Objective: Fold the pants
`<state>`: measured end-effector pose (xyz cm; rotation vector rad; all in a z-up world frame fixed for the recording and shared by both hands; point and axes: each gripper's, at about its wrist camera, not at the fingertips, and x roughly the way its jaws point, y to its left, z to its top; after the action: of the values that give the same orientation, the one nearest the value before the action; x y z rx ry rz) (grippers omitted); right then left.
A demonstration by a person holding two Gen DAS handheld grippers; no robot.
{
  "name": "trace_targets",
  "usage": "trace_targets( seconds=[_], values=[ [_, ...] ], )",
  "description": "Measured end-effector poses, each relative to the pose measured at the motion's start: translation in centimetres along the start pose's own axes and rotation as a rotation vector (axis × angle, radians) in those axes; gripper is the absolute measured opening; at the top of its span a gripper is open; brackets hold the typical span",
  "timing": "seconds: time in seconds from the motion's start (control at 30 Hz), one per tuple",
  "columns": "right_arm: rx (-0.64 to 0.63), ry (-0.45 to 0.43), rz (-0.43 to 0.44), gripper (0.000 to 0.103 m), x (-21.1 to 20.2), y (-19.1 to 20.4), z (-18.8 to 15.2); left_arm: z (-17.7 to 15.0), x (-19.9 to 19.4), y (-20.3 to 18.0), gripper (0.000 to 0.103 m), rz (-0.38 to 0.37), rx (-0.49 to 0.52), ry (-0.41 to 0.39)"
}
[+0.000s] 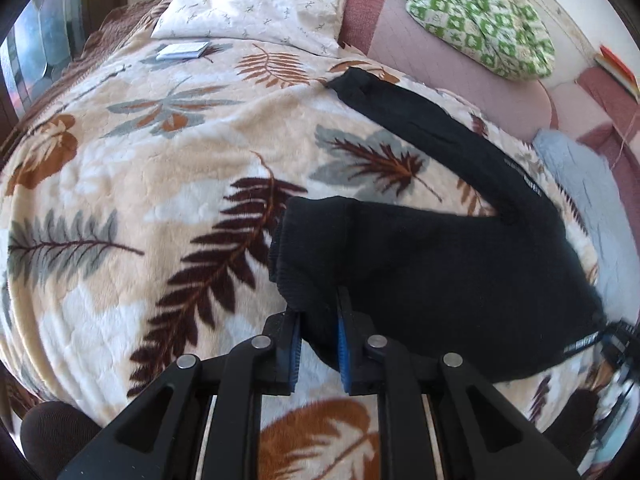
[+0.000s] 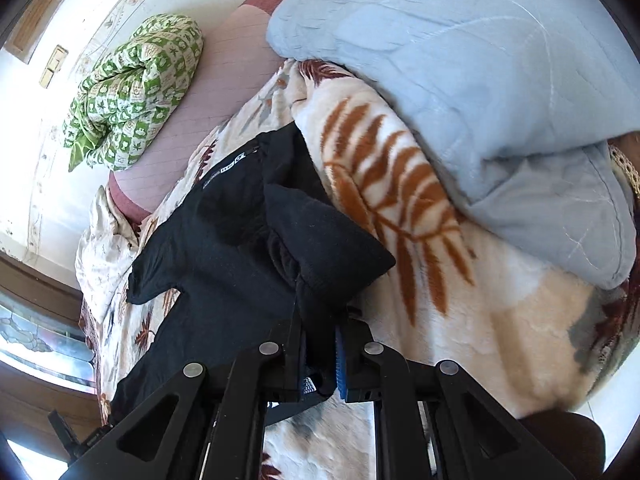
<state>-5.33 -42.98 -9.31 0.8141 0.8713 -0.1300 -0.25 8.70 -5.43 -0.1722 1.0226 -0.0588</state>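
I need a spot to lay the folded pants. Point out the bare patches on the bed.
The blanket lies bare left of the pants, between them and the white pillow and small booklet. The right is crowded: blue quilt, green bundle. Both claws, left and right, grip the pants.

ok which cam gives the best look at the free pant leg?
Left wrist. The free leg of the black pants runs unobstructed across the leaf blanket up to its hem. Right wrist shows that leg only foreshortened, off to the left, with bunched fabric held in the right hand-held gripper dominating.
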Motion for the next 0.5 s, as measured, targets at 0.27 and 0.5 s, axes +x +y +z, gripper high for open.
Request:
trace_targets(
  seconds=[0.27,0.5],
  values=[
    [-0.006,-0.105,-0.147,0.050,-1.8,-0.4,0.8,0.3,-2.3,1.3,0.034,-0.009,0.043,-0.042],
    [-0.081,-0.225,-0.113,0.057,-2.9,3.7,1.5,8.0,-0.1,0.8,0.048,-0.040,0.010,-0.084]
  ],
)
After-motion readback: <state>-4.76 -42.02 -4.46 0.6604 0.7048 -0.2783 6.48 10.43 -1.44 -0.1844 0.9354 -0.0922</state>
